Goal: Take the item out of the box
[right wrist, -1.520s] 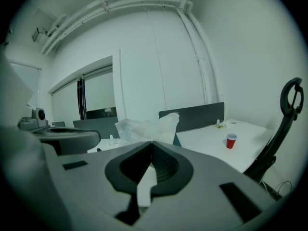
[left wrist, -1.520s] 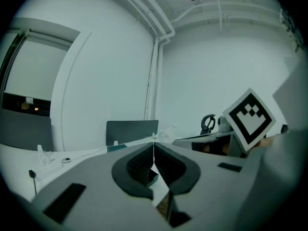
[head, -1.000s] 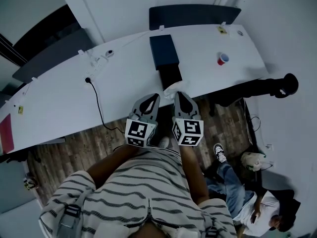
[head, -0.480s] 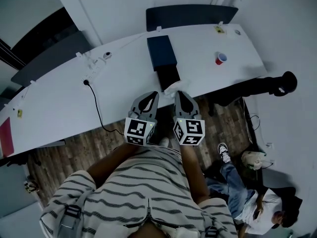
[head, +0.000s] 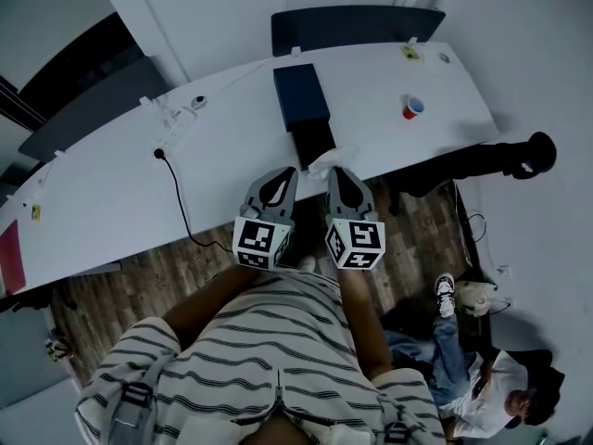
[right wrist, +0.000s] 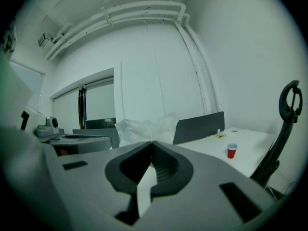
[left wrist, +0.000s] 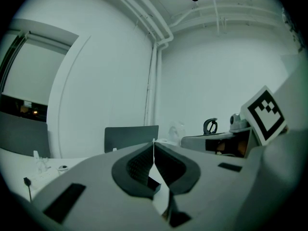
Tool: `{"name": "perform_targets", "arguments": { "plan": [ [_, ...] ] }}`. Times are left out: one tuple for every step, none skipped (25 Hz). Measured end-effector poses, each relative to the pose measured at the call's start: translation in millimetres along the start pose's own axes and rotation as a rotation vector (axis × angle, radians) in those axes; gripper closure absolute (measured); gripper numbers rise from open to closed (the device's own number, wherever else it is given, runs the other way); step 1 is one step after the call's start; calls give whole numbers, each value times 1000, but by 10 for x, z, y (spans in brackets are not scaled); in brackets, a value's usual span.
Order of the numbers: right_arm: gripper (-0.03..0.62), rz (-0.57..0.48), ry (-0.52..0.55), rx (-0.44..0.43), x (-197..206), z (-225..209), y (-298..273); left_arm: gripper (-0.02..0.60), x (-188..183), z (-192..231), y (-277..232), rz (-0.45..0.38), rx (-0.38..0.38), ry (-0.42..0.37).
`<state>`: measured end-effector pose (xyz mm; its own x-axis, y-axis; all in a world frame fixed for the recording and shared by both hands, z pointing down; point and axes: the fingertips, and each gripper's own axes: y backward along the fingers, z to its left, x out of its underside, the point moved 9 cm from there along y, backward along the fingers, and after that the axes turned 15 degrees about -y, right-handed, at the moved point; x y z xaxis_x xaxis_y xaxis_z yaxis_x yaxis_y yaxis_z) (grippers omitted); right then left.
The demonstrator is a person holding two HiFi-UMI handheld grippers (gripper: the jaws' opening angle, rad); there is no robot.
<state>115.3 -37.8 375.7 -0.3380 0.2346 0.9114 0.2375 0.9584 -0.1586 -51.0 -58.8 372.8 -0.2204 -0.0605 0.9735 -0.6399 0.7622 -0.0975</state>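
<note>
Only a seated person's shoe (head: 446, 286) has shifted right; both grippers stay at the table (head: 111, 202) edge. The left gripper (head: 290, 179) is closed and empty. The right gripper (head: 334, 176) is closed with the bag (head: 322, 161) at its tips, just outside the box (head: 301, 95), though a pinch is unconfirmed. It should draw the bag clear slowly; one box, one bag, one cup (head: 410, 108).

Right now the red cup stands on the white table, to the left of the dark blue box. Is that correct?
Not quite. The red cup stands to the right of the dark blue box, not the left, as the head view shows. It is on the white table.
</note>
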Motion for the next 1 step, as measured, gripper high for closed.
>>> {"name": "perform_targets", "arguments": {
  "plan": [
    [576, 1, -1, 1, 7, -5, -5, 555, 8, 3, -5, 1, 0, 0]
  ]
}}
